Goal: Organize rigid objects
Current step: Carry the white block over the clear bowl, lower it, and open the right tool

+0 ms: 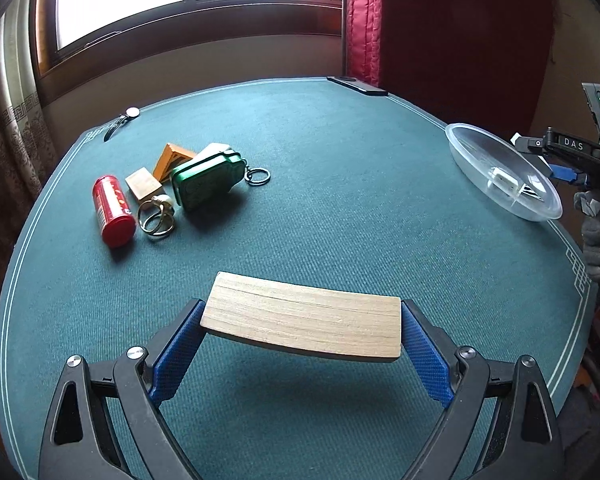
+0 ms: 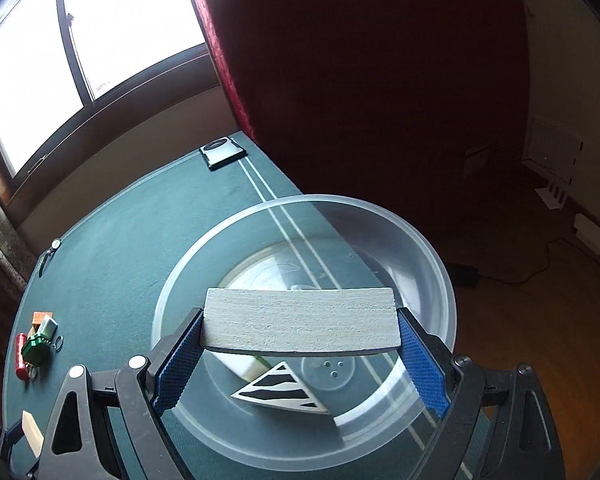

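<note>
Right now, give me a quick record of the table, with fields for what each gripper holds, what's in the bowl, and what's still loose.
left gripper: shut on a tan wooden block, above the green table
right gripper: shut on a pale wooden block, over the clear bowl
bowl contents: striped triangle piece, small white piece
still loose: red can, green case, orange piece, small wood cube, metal rings
</note>
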`<state>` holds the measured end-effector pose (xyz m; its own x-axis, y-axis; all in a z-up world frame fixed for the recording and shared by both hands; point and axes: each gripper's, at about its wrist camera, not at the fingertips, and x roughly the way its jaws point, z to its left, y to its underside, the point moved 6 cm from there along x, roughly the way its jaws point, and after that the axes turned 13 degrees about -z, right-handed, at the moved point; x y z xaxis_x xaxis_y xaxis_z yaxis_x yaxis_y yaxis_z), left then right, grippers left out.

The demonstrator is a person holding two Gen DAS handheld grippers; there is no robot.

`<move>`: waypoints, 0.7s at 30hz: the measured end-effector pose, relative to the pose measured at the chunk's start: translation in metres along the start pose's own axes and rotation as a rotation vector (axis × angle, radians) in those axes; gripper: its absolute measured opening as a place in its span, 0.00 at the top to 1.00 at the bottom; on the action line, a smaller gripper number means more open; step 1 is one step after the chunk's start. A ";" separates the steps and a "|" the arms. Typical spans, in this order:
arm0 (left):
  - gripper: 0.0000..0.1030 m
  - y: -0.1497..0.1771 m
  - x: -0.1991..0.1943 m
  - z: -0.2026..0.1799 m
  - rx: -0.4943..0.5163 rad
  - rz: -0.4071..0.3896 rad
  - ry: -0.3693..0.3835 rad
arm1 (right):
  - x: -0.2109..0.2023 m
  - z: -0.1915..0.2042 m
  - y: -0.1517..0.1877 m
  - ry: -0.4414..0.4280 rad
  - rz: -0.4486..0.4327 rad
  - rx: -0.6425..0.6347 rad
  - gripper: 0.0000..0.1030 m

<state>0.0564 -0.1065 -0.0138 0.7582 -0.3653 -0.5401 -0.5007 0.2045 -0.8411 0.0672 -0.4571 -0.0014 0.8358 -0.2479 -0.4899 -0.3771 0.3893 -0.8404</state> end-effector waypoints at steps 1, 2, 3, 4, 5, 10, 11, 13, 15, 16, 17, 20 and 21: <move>0.09 -0.001 0.001 -0.004 0.003 0.000 0.005 | 0.002 -0.005 0.000 0.010 0.003 0.006 0.09; 0.09 -0.003 0.003 -0.007 0.006 0.000 0.011 | 0.005 -0.009 0.001 0.020 0.006 0.011 0.09; 0.09 -0.004 0.004 -0.011 0.009 0.001 0.016 | 0.007 -0.013 0.001 0.029 0.009 0.016 0.09; 0.09 -0.005 0.006 -0.014 0.013 0.001 0.021 | 0.009 -0.016 0.002 0.036 0.011 0.019 0.09; 0.09 -0.006 0.007 -0.018 0.018 0.002 0.026 | 0.011 -0.019 0.002 0.043 0.014 0.022 0.09; 0.09 -0.014 0.012 -0.034 0.032 0.001 0.050 | 0.017 -0.024 0.002 0.062 0.010 0.013 0.09; 0.09 -0.015 0.013 -0.037 0.034 0.000 0.054 | 0.017 -0.025 0.001 0.068 0.004 0.005 0.09; 0.09 -0.017 0.016 -0.042 0.036 -0.001 0.061 | 0.017 -0.025 0.002 0.071 0.002 -0.007 0.09; 0.09 -0.019 0.018 -0.046 0.041 0.000 0.067 | 0.016 -0.026 0.003 0.068 0.004 -0.007 0.09; 0.09 -0.020 0.018 -0.049 0.043 0.000 0.070 | 0.015 -0.026 0.004 0.065 0.005 -0.006 0.09; 0.09 -0.021 0.019 -0.051 0.045 0.000 0.073 | 0.014 -0.026 0.004 0.062 0.006 -0.005 0.09; 0.09 -0.023 0.020 -0.057 0.050 -0.002 0.081 | 0.014 -0.024 0.004 0.048 0.013 -0.001 0.09; 0.09 -0.024 0.021 -0.058 0.051 -0.002 0.083 | 0.013 -0.024 0.005 0.043 0.014 0.001 0.09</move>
<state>0.0597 -0.1720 -0.0035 0.7207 -0.4394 -0.5362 -0.4757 0.2492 -0.8435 0.0667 -0.4795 -0.0172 0.8126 -0.2807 -0.5108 -0.3880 0.3934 -0.8335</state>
